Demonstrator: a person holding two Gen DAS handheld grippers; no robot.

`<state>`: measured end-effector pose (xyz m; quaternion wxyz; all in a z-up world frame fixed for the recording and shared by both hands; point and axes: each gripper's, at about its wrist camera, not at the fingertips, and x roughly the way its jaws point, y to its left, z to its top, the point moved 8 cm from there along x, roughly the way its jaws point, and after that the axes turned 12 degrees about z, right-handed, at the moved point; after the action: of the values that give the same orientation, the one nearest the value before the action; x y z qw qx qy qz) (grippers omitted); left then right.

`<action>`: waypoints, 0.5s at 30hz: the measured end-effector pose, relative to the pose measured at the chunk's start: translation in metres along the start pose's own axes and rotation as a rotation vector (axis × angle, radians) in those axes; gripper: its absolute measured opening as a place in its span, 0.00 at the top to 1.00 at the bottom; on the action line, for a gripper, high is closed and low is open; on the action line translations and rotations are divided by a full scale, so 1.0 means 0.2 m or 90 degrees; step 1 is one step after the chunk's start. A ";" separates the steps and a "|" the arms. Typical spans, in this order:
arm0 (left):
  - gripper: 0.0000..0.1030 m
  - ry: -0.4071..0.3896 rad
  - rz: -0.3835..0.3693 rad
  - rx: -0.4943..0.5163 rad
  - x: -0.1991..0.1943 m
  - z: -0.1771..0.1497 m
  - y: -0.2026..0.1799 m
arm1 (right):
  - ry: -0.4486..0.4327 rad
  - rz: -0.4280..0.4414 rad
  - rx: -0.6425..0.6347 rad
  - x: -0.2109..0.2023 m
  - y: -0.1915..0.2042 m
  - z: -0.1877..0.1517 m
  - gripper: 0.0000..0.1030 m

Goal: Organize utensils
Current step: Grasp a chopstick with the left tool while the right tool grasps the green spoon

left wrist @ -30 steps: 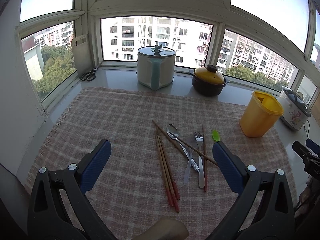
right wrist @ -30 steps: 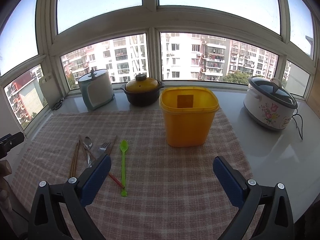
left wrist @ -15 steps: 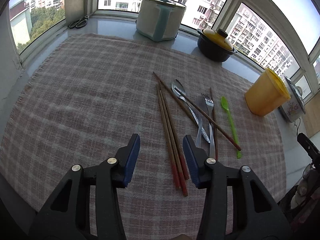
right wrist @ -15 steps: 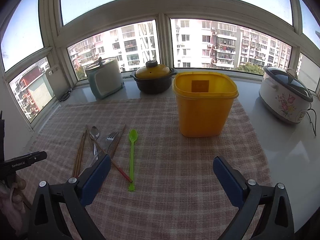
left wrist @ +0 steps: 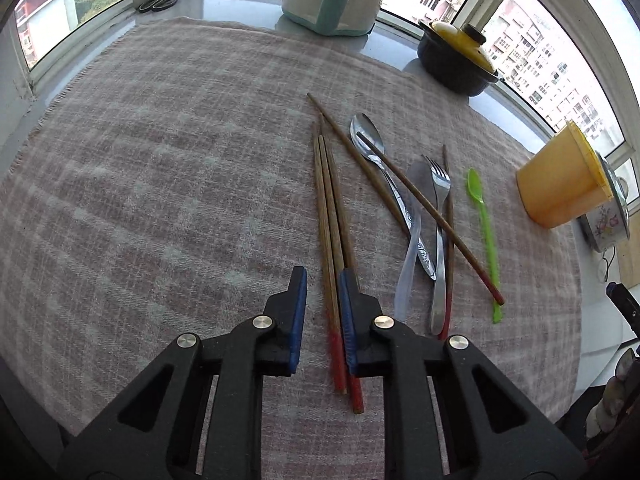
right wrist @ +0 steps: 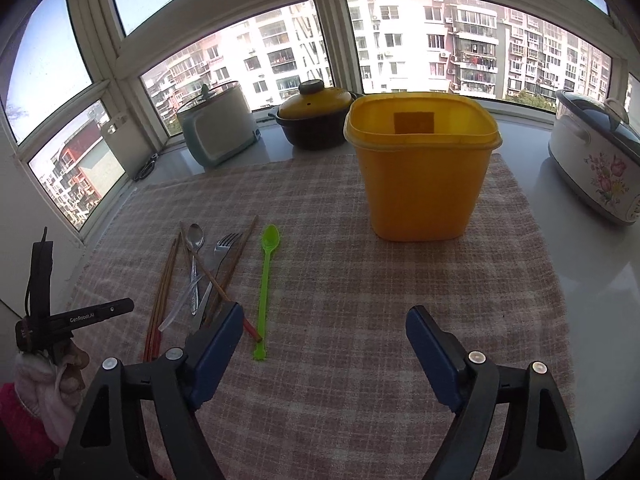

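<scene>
Utensils lie on a checked cloth [left wrist: 160, 184]: a bundle of red-tipped wooden chopsticks [left wrist: 330, 208], a metal spoon [left wrist: 366, 136], a fork [left wrist: 439, 184], a clear plastic spoon [left wrist: 412, 256], more chopsticks crossing them, and a green plastic spoon [left wrist: 484, 224]. My left gripper [left wrist: 323, 280] is low over the cloth with its jaws narrowed around the chopstick bundle's red end, a gap still showing on the left side. My right gripper [right wrist: 324, 332] is open and empty above the cloth, with the green spoon [right wrist: 266, 276] just left of it. The yellow bin [right wrist: 420, 168] stands upright ahead.
On the sill behind stand a white-teal pot [right wrist: 218, 128], a dark pot with a yellow lid [right wrist: 316, 120] and a floral rice cooker [right wrist: 596, 160]. Scissors [left wrist: 160, 0] lie at the far left of the sill. The left gripper's body [right wrist: 68, 316] shows at the right view's left edge.
My left gripper has dropped down and forward onto the chopstick bundle and its jaws have closed from wide open to narrow. My right gripper has moved slightly forward, still open.
</scene>
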<state>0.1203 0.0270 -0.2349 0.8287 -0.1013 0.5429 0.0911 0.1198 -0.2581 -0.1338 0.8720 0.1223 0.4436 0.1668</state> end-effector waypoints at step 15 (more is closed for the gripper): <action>0.89 0.024 0.069 0.045 0.16 0.01 -0.07 | 0.074 0.067 -0.020 0.08 0.00 -0.02 0.36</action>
<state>0.1388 0.0155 -0.2631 0.8154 -0.0441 0.5658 0.1144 0.1256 -0.2524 -0.1476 0.8367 0.1215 0.4837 0.2262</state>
